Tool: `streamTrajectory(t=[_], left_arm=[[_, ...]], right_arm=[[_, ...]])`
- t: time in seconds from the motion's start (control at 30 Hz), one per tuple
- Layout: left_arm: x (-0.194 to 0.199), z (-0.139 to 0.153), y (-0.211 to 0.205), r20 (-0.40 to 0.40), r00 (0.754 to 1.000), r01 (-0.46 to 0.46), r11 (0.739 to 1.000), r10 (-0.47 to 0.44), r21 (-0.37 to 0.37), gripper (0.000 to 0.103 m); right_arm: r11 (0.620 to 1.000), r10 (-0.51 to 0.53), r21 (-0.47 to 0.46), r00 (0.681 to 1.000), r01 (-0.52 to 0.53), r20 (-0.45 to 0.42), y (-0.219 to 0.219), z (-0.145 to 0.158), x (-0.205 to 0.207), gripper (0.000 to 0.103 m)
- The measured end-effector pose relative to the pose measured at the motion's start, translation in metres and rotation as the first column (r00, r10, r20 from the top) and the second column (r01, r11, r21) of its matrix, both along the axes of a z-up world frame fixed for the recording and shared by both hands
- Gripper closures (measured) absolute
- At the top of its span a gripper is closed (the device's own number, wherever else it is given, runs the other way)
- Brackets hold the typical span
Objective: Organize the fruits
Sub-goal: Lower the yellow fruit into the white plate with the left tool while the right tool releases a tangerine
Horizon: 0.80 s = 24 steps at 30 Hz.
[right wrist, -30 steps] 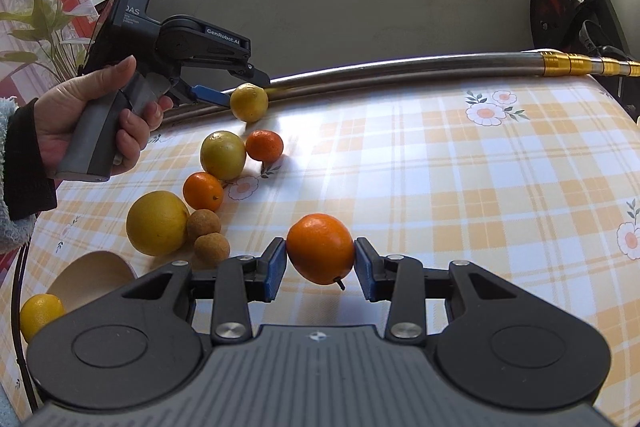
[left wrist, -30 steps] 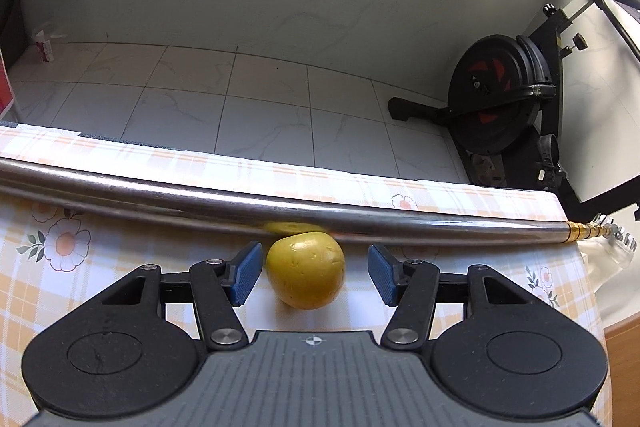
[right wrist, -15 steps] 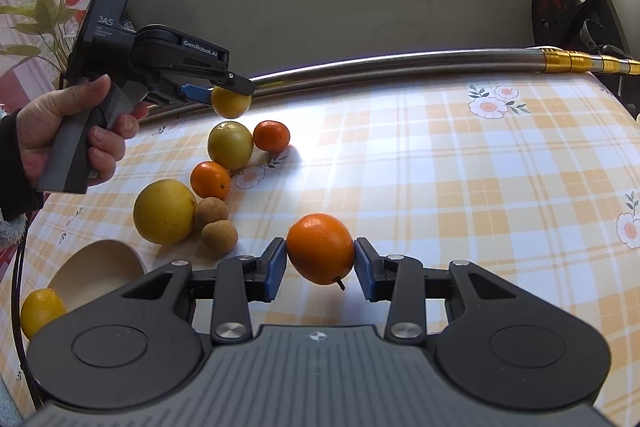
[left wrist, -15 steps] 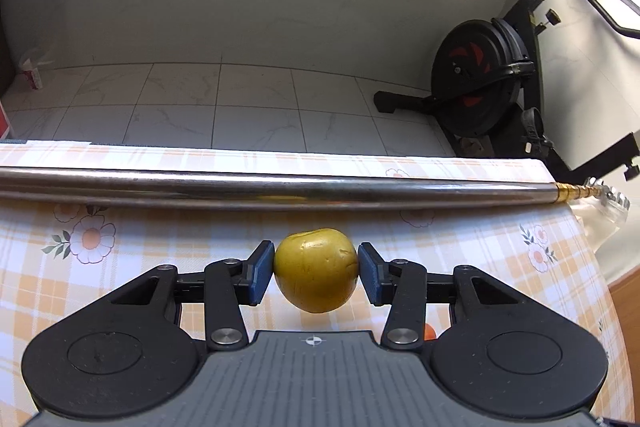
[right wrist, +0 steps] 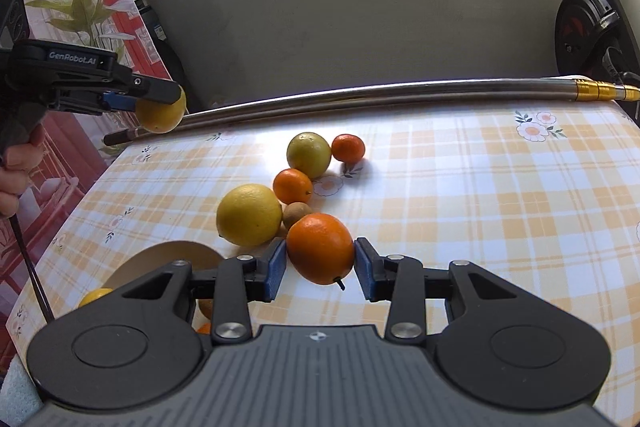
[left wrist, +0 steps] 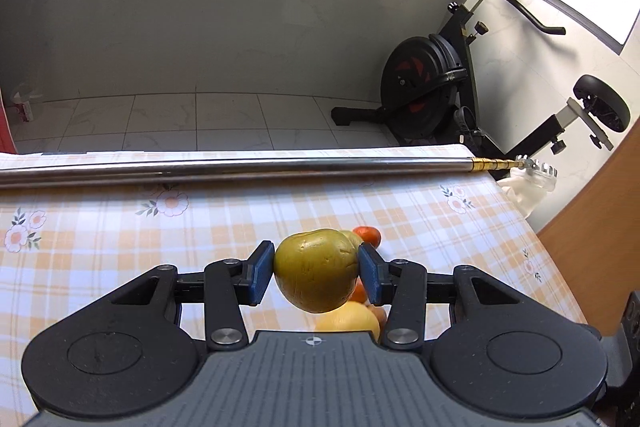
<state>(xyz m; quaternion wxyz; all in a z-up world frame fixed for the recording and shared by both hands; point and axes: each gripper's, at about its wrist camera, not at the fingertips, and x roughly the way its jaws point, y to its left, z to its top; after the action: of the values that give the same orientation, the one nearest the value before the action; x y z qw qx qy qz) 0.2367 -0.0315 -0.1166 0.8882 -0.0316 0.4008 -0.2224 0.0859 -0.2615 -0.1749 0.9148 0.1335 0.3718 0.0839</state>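
Observation:
My left gripper (left wrist: 317, 271) is shut on a yellow-green fruit (left wrist: 316, 269) and holds it above the table; it also shows in the right wrist view (right wrist: 160, 109) at the far left, high over the table's edge. My right gripper (right wrist: 320, 269) is shut on an orange (right wrist: 320, 247), held just above the cloth. On the checked tablecloth (right wrist: 460, 195) lie a large yellow fruit (right wrist: 249, 214), a yellow-green fruit (right wrist: 309, 155), two small oranges (right wrist: 292, 185) (right wrist: 348, 148) and a small brown fruit (right wrist: 297, 214).
A wooden bowl (right wrist: 168, 259) with a yellow fruit (right wrist: 94, 295) sits at the near left, partly behind my right gripper. A steel pole (right wrist: 400, 95) lies along the table's far edge. An exercise bike (left wrist: 432, 83) stands on the floor beyond.
My left gripper closed on the yellow-green fruit by the pole, lifted it and drew it back to the left. My right gripper, still holding the orange, moved left toward the fruit pile.

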Motion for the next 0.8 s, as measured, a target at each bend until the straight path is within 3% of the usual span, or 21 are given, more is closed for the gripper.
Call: streamTrajectory(t=[0.17,0.4,0.63,0.8], left_arm=[[-0.039,-0.003,0.026,-0.03,0.997,0.069,0.997,-0.068,0.024,0.055],[-0.07,-0.04,0.042,-0.098,0.987,0.135,0.989,-0.128,0.065,0.055],[-0.07,-0.076,0.036,-0.169,0.975,0.154,0.987,-0.144,0.045,0.055],[-0.068,-0.093,0.031,-0.198,0.97,0.161,0.982,-0.139,0.101,0.055]], right_arm=[[1.0,0.018,0.016,1.0,-0.018,-0.008,0.021,0.002,-0.007,0.063],[0.999,0.039,0.004,0.999,-0.039,-0.026,0.042,0.004,-0.012,0.063],[0.998,0.053,-0.031,0.998,-0.054,-0.035,0.055,0.007,-0.015,0.063],[0.998,0.053,-0.043,0.997,-0.055,-0.049,0.058,0.005,-0.015,0.063]])
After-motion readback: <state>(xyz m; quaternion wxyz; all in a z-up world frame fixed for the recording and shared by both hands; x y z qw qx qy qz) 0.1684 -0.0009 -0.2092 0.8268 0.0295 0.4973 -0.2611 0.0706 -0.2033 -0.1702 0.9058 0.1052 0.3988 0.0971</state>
